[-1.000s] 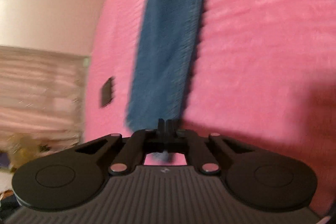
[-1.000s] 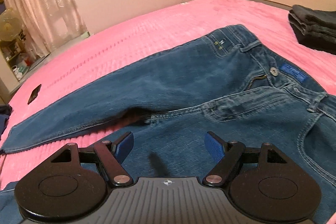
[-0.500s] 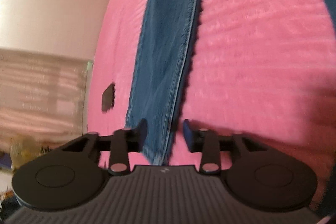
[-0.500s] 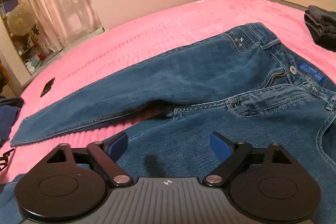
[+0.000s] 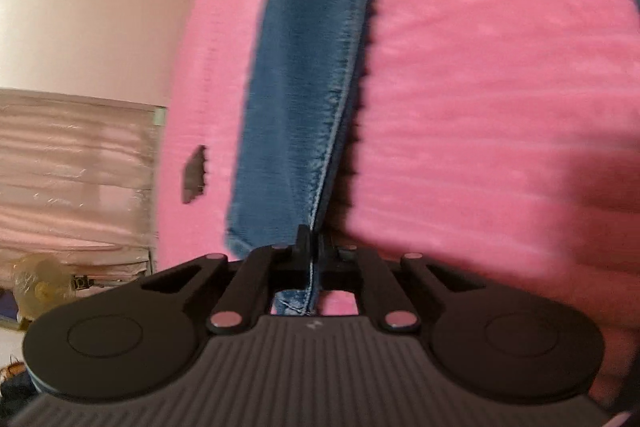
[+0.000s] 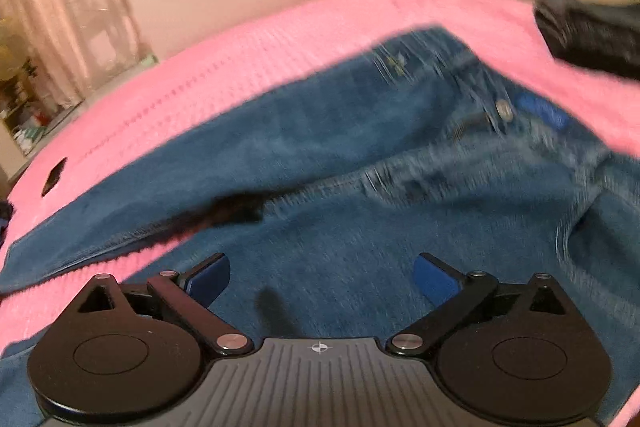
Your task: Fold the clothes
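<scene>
No legible text is found. A blue label beside the button on the jeans waistband is blurred; yellow stitched marks there cannot be read.

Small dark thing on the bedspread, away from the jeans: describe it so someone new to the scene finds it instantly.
Start from the pink bedspread and find the blue jeans spread across it. Follow the far trouser leg toward its hem near the curtain side. Just beyond that leg lies a small flat dark rectangle, alone on bare pink, far smaller than the folded dark clothes by the waistband.
</scene>
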